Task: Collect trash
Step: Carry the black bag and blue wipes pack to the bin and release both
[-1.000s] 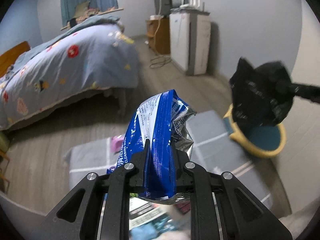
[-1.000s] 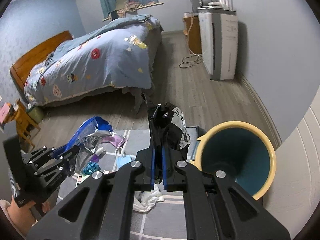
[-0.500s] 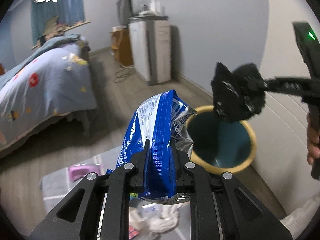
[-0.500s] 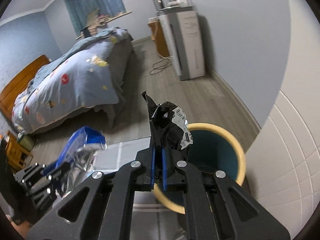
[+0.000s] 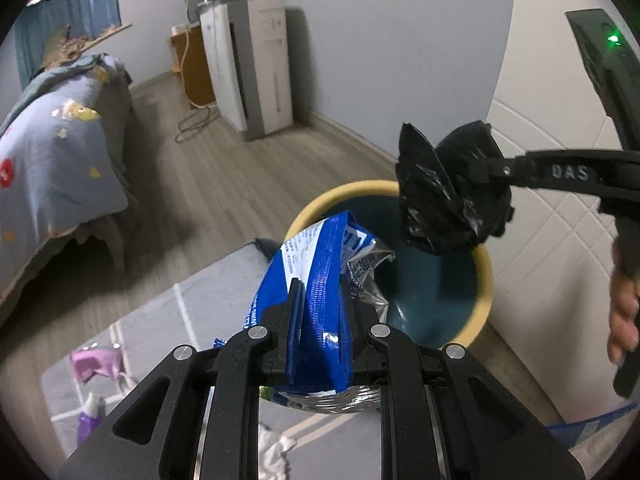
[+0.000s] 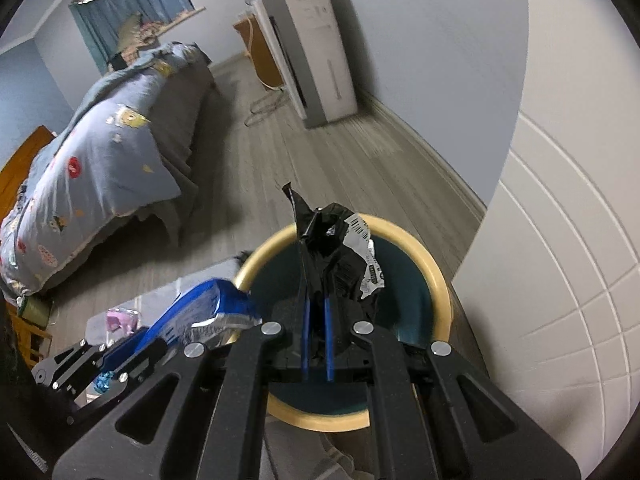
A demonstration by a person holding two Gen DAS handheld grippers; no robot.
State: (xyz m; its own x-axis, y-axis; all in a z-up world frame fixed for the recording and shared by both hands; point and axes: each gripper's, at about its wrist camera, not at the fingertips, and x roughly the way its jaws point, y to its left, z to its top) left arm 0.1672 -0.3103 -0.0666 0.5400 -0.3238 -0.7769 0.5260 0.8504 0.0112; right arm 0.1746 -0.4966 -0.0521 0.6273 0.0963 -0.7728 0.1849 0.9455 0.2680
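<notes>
The left gripper (image 5: 320, 312) was clenched on a blue wrapper (image 5: 316, 280), its jaws pinching the packet low down so the crumpled top stood free above them. In the left wrist view the wrapper sat at about 9 o'clock of the bin (image 5: 436, 292), overlapping the near rim rather than hanging squarely over the opening. To drop it well, I judged the packet should travel further toward 3 o'clock until its whole body was over the dark interior, and only then should the jaws part; let go at the rim, a light foil packet could tip out onto the grey rug (image 5: 224, 300).

The wrapper was glossy blue with white print on one face and a silver lining showing where it was torn open. It looked thin, springy and empty.

The right gripper (image 6: 316, 320) was closed on a black wrapper (image 6: 332, 256), held upright over the middle of the bin. That one seemed ready to be released straight down. It was crinkled black film with a white barcode panel at its 3 o'clock side.

The bin itself had a yellow rim and teal inside. More litter lay on the rug at 8 o'clock.
</notes>
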